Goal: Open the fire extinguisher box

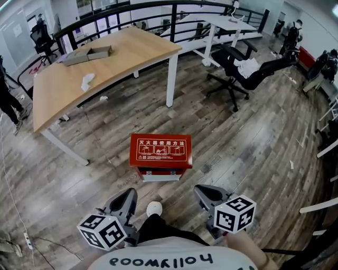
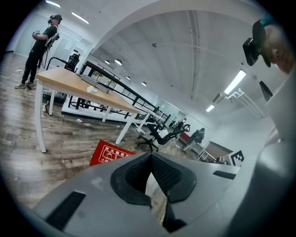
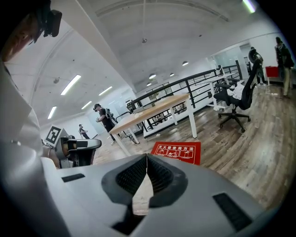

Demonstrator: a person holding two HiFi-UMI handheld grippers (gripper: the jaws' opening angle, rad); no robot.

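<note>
The red fire extinguisher box (image 1: 161, 151) stands on the wooden floor, lid down, with white print on its top and a pale front panel. Both grippers hang short of its near side, apart from it. My left gripper (image 1: 128, 196) is shut with nothing between its jaws. My right gripper (image 1: 202, 191) is likewise shut and empty. In the left gripper view the box (image 2: 108, 154) shows just beyond the shut left gripper (image 2: 150, 155). In the right gripper view the box (image 3: 178, 152) lies ahead of the shut right gripper (image 3: 146, 156), with the left gripper (image 3: 76, 148) off to the side.
A long wooden table (image 1: 105, 63) with a flat carton stands behind the box to the left. A black office chair (image 1: 237, 68) sits back right, before a black railing (image 1: 158, 10). My white shoe (image 1: 153, 209) is between the grippers. A person (image 2: 39, 46) stands by the table.
</note>
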